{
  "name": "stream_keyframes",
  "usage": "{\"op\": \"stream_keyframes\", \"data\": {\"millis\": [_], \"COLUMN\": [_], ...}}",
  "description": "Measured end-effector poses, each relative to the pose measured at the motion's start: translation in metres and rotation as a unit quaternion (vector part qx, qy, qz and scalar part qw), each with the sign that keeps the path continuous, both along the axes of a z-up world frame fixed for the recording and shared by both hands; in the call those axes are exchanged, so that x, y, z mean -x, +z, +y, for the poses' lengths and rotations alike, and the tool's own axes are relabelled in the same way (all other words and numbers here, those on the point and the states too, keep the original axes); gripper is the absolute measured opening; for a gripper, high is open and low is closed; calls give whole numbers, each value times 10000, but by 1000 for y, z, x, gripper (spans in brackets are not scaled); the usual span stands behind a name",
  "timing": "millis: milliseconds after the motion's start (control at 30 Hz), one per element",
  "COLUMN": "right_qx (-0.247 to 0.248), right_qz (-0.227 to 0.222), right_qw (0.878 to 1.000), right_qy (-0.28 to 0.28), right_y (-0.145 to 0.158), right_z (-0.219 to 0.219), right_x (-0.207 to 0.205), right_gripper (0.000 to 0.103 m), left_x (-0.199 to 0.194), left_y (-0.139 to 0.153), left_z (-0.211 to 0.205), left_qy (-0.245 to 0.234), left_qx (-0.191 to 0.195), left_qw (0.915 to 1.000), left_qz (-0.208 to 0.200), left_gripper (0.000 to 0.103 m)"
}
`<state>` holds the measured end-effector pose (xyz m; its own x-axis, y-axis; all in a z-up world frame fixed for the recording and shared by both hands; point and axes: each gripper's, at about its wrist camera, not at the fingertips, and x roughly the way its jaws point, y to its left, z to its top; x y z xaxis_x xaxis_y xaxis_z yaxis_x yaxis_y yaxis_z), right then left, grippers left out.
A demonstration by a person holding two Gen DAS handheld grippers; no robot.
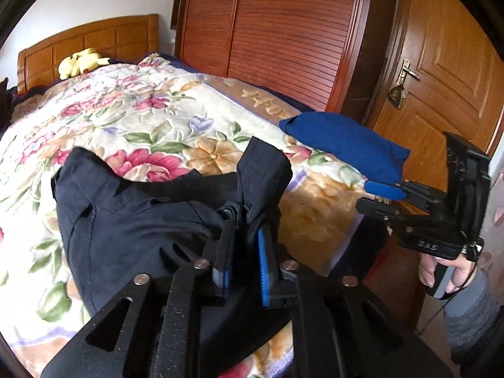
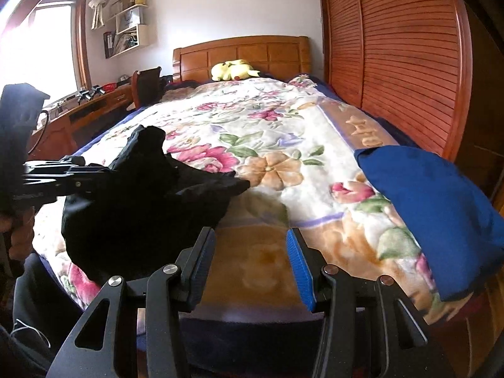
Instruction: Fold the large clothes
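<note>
A dark navy garment [image 1: 135,217] lies bunched on the floral blanket near the foot of the bed; it also shows in the right wrist view [image 2: 145,195]. My left gripper [image 1: 244,223] is shut on a fold of this garment, with an end of cloth sticking up above the fingers. It shows from the side in the right wrist view [image 2: 71,160]. My right gripper [image 2: 250,239] is open and empty above the foot edge of the bed, to the right of the garment. It shows in the left wrist view [image 1: 378,195].
A folded blue cloth [image 2: 434,211] lies at the bed's right foot corner, also in the left wrist view [image 1: 349,145]. A yellow plush toy [image 2: 233,69] sits by the headboard. A slatted wardrobe [image 2: 403,56] stands right, a door [image 1: 441,72] beyond, a desk [image 2: 94,100] left.
</note>
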<state>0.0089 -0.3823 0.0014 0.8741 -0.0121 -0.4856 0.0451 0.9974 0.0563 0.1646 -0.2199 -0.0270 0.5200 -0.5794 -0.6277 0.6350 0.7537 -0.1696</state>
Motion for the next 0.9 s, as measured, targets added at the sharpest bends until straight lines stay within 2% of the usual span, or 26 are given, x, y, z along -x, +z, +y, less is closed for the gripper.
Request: {"op": "stream_keyframes", "data": {"millis": [67, 233, 333, 600, 667, 900], "right_qx": [-22, 85, 208, 434, 357, 265], "right_qz": [-29, -138, -177, -143, -80, 270], "right_qw": [10000, 9997, 9991, 9953, 9938, 9896], "right_qy": [45, 186, 333, 858, 1050, 1391], "right_y": [2, 17, 25, 36, 38, 42], "right_z": [2, 17, 32, 77, 86, 104], "right_x": [-7, -18, -28, -69, -88, -153], "right_gripper": [49, 49, 49, 49, 52, 53], "left_x": [4, 13, 14, 15, 16, 21], "left_y": [8, 25, 25, 4, -2, -26], "left_z": [10, 44, 68, 133, 147, 194], "left_qy": [-18, 138, 367, 1026, 1170, 1643], "left_qx": [160, 278, 233, 99, 56, -21], "left_qw": [9998, 9992, 9984, 9939, 9924, 9861], "left_qz": [-79, -255, -356, -392, -381, -244], "left_gripper": [34, 36, 36, 36, 36, 36]}}
